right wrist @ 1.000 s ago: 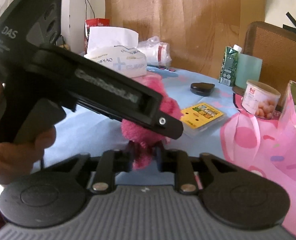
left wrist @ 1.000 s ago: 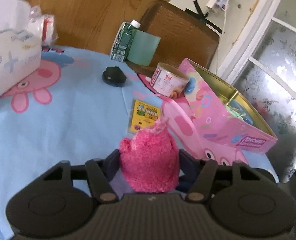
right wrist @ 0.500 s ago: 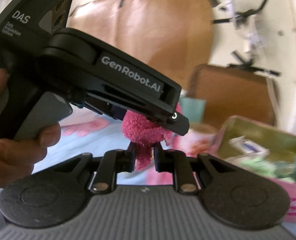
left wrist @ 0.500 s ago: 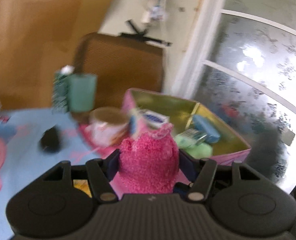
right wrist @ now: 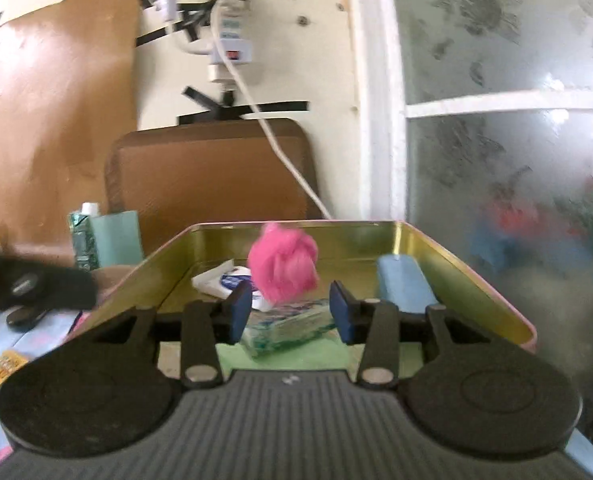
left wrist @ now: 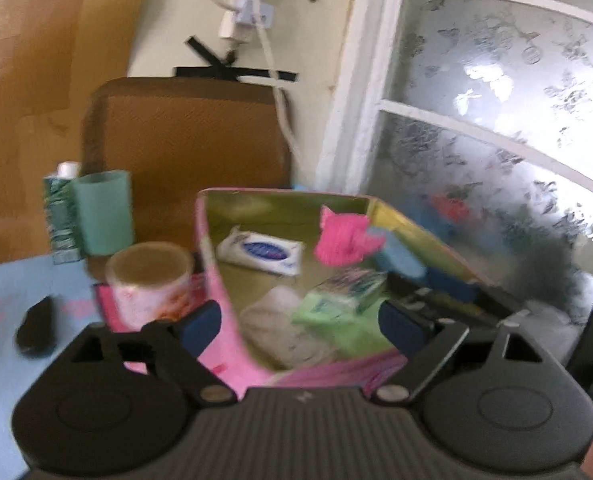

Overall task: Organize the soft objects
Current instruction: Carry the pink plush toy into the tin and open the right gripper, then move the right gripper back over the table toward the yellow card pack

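Hanging in mid-air, the pink fluffy sock [left wrist: 342, 240] [right wrist: 284, 268] was over the open pink tin box [left wrist: 216, 280] [right wrist: 476, 276], blurred, touching neither tool. The left tool [left wrist: 302, 322] stood spread wide, its blue pads [left wrist: 198, 322] apart with nothing between them, right at the near wall of the box. The right tool [right wrist: 290, 312] was spread too, pads [right wrist: 240, 308] well apart, reaching in over the box's near rim, with the sock just beyond and above the gap. Down inside the gold-lined box lay a white tissue pack [left wrist: 260, 250] [right wrist: 220, 278] toward the far left corner, a green-and-white packet [left wrist: 348, 286] [right wrist: 288, 332] on a green cloth [left wrist: 344, 328] [right wrist: 296, 354], a blue soft block [right wrist: 404, 284] along the right wall, and a whitish cloth [left wrist: 280, 326] near the front left. On the bench, left of the box, stood a round snack tub [left wrist: 148, 280] touching its left wall, with a teal cup [left wrist: 102, 212] [right wrist: 116, 238] and a green carton [left wrist: 58, 216] [right wrist: 81, 240] farther back toward the far edge. A small black object [left wrist: 34, 328] lay on the blue cartoon tablecloth [left wrist: 0, 360], well left of the tub. A brown chair back [left wrist: 184, 132] [right wrist: 212, 168] rose behind the bench.
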Demonstrator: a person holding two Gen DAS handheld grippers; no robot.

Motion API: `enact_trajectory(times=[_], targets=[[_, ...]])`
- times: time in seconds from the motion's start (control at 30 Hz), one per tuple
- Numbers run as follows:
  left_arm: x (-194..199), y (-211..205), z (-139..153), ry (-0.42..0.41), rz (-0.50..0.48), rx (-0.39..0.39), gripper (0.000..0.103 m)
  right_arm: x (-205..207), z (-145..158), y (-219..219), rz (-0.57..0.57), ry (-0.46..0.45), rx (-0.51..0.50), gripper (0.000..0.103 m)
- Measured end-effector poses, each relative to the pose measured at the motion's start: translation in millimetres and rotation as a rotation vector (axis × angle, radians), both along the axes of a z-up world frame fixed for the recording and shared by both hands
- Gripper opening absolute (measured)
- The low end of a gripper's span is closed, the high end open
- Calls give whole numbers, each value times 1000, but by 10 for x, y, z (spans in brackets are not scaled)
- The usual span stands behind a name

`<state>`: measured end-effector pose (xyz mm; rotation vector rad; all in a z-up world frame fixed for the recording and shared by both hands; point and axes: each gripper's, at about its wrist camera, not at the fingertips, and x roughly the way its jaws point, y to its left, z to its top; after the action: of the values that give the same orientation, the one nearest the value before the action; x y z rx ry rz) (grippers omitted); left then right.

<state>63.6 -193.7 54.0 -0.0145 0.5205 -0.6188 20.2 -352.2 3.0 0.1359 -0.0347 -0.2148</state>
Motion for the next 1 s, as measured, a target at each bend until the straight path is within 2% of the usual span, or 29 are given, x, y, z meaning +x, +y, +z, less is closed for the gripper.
enact_trajectory(times=[0.17,0.4,0.53,0.63,0.8,0.93,1.0], targets=[[56,342,-147,74,63,-40,91,-27,-65,94,34,16,15,46],[-29,993,-251,68,173,-74,92,-62,-38,358,90,6,-37,47],[-48,1455,-316,59,276,-83,93,-116,-17,584,150,-7,-70,50],[-28,1763,-382,50,383,-59,93,-157,-11,816,212,-14,-115,53],[37,2246,-575,98,525,-68,93,-171,-11,1222,345,18,-188,54],[69,2461,-694,154,549,-140,92,-81,-35,1508,436,80,-246,65],[55,2474,-695,143,545,-151,92,28,-43,1634,468,142,-264,72]])
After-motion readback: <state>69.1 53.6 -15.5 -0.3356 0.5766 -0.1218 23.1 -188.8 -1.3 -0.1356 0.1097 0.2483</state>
